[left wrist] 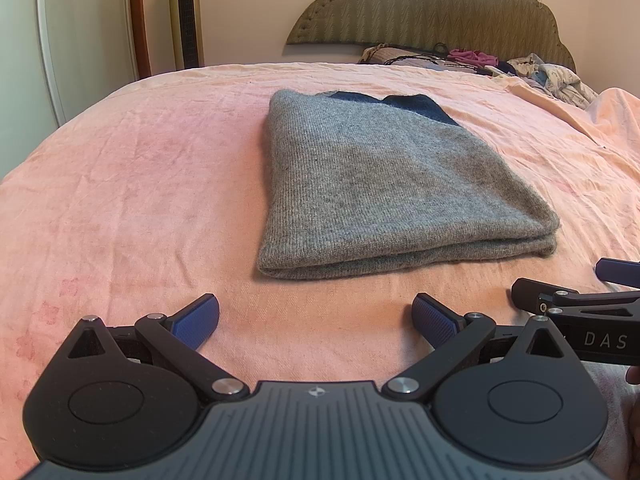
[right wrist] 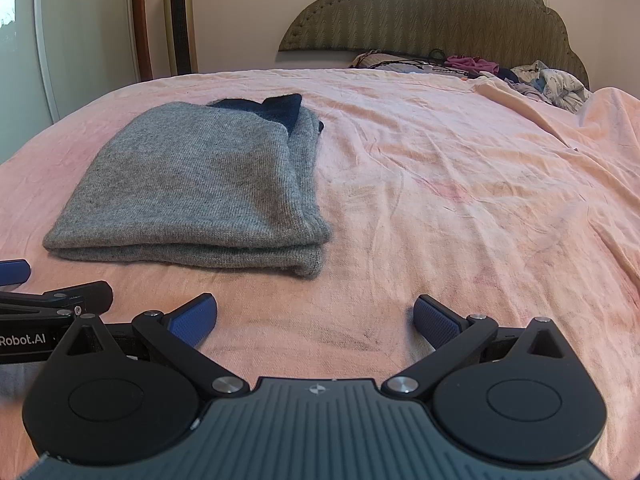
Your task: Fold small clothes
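Left gripper (left wrist: 316,318) and right gripper (right wrist: 316,316), both with jaws apart and empty, hover just short of the folded grey sweater (left wrist: 384,184) near the bed's (left wrist: 120,200) front edge, likely finished.

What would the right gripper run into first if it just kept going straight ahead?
Probably only the pink bedsheet. The right gripper is open and points past the right edge of the folded grey sweater, which lies left of its line. Depth is hard to judge.

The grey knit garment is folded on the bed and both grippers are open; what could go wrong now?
Lifting the grey knit garment by only its top layer could undo the stacked folds. The navy part at the far end may slip out. The left gripper and right gripper are close and could collide.
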{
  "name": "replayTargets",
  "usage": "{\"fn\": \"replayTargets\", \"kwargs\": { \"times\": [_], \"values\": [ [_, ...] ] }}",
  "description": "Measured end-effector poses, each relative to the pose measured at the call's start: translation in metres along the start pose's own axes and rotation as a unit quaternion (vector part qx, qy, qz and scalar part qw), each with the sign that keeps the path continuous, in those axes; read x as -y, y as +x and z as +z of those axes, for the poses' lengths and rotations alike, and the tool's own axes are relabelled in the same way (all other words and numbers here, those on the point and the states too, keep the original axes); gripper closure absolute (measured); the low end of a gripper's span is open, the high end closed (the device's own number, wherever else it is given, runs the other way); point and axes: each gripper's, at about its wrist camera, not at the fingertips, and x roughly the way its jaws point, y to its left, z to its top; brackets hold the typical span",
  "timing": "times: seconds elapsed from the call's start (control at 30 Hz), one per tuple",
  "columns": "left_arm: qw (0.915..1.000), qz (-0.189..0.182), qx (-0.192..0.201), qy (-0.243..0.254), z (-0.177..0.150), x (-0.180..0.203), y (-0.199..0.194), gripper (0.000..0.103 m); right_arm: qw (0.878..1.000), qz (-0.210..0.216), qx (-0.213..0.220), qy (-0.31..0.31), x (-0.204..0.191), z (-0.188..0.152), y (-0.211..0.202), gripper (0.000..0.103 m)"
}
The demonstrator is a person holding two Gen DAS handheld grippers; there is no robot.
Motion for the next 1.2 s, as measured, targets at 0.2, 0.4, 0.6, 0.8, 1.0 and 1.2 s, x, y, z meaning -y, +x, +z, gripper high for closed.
{"fn": "replayTargets", "kwargs": {
  "times": [0.2,0.4,0.6,0.8,1.0,1.2],
  "values": [
    [1.0,0.0,0.0,0.0,0.0,0.0001,0.0,0.0,1.0,0.0,0.0,0.0,0.0,0.0,0.0,0.0],
    [1.0,0.0,0.0,0.0,-0.0001,-0.0001,-0.0002,0.0,1.0,0.0,0.0,0.0,0.0,0.0001,0.0001,0.0],
    [1.0,0.0,0.0,-0.001,-0.0002,-0.0004,-0.0005,0.0,1.0,0.0,0.0,0.0,0.0,0.0,-0.0001,0.0],
    [1.0,-0.001,0.0,-0.001,-0.0001,-0.0001,-0.0006,0.0,1.0,0.0,0.0,0.0,0.0,0.0,0.0,0.0],
    [1.0,-0.004,-0.002,0.001,0.0016,-0.0006,0.0004,0.0,1.0,0.0,0.0,0.0,0.0,-0.0001,-0.0001,0.0],
    [1.0,-0.005,-0.004,0.004,0.003,-0.0022,0.0015,0.0,1.0,0.0,0.0,0.0,0.0,-0.0001,0.0,0.0]
  ]
}}
